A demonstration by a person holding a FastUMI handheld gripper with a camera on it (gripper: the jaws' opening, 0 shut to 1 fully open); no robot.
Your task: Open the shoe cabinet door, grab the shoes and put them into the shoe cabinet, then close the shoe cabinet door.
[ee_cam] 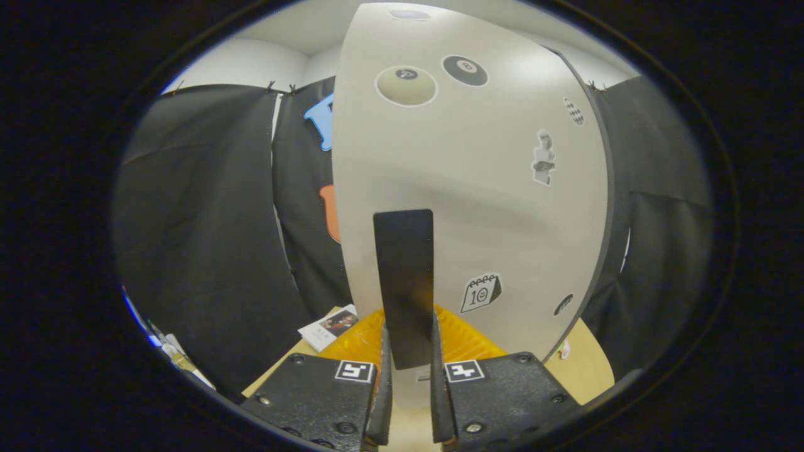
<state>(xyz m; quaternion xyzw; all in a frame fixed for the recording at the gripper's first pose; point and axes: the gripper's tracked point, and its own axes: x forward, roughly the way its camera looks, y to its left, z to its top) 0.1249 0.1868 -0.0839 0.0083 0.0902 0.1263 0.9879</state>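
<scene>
Black cloth is hung behind a pale cabinet door (477, 188) dotted with stickers (480, 292). Its dark handle (404, 282) is clamped between the gripper (408, 351) fingers; a card (328, 328) lies beside.

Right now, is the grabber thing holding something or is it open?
Gripper: closed, both fingers pinching the dark handle that sticks out from the pale shoe cabinet door.
</scene>
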